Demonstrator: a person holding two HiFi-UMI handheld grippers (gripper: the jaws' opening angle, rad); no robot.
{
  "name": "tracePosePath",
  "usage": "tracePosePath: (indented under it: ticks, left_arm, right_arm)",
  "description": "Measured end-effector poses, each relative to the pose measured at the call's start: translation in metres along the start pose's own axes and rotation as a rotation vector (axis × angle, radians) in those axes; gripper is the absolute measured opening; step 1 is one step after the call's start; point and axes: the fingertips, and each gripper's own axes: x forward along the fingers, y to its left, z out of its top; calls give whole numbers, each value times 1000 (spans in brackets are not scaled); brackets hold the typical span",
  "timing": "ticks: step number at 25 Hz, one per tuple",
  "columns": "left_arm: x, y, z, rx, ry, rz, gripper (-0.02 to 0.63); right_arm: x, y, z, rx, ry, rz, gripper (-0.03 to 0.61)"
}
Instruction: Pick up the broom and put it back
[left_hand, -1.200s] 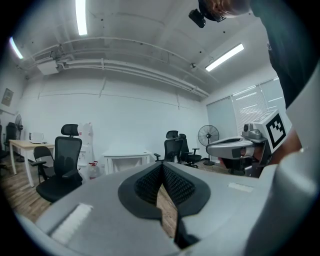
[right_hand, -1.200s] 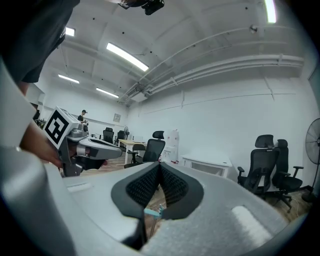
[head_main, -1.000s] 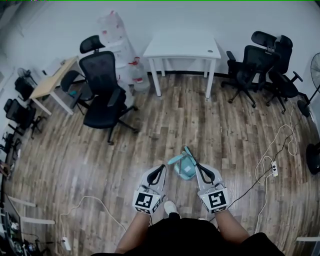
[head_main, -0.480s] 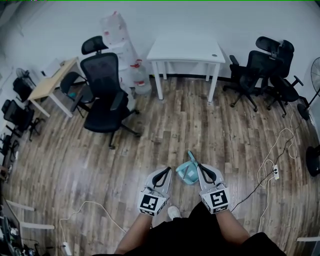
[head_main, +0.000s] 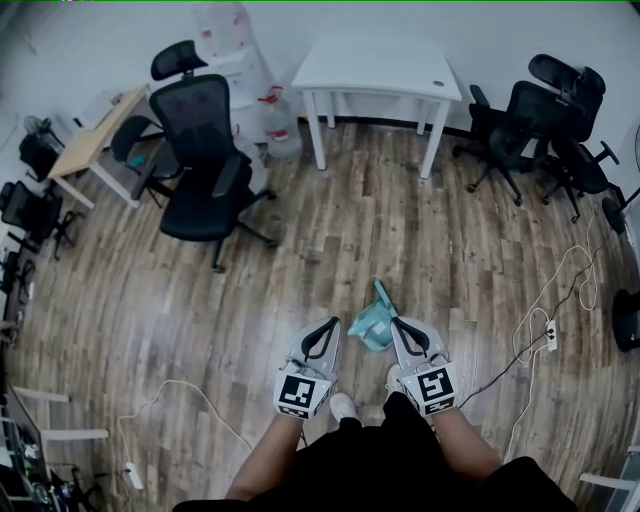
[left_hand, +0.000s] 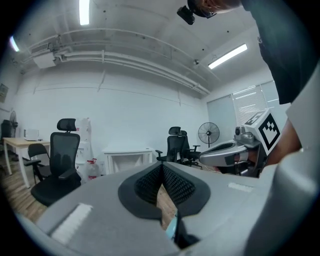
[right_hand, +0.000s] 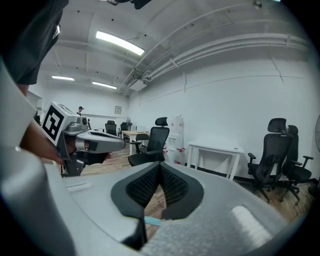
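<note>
- Task item: light-teal plastic broom (head_main: 370, 325) lies on the brown wood-plank floor (head_main: 400, 220), well out from the front of the white rectangular table (head_main: 372, 72), on the person's side.
- Both tools point toward the table, the broom between their tips.
- The left gripper (head_main: 326, 327) has its ribbed black pads (left_hand: 146, 184) meeting at the tips, with nothing clamped.
- The right gripper (head_main: 397, 324) is likewise closed and empty. The broom sits just beside it; contact unclear.
- A large black mesh office chair (head_main: 205, 165) stands left of the table, rolled out from the wall.
- Clear water bottles with red caps (head_main: 268, 125) stand between that chair and the table's left legs.
- A light wooden desk (head_main: 95, 140) stands further left of the table, past the chair.
- Two black office chairs (head_main: 545, 125) stand right of the table, near the wall.
- A white cable (head_main: 565, 285) and a white power strip (head_main: 549, 335) lie right of the table, well toward the person.
</note>
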Motion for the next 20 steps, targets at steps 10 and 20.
tracePosePath:
  ticks: [10,20]
  left_arm:
    - [12,3,-53,-77,128,64,15]
    - [17,9,-95,-107,211,129,15]
  right_arm:
    - [22,-5,-60,11,135,99,3]
    - [35,-14,-122,-46,277,163,5]
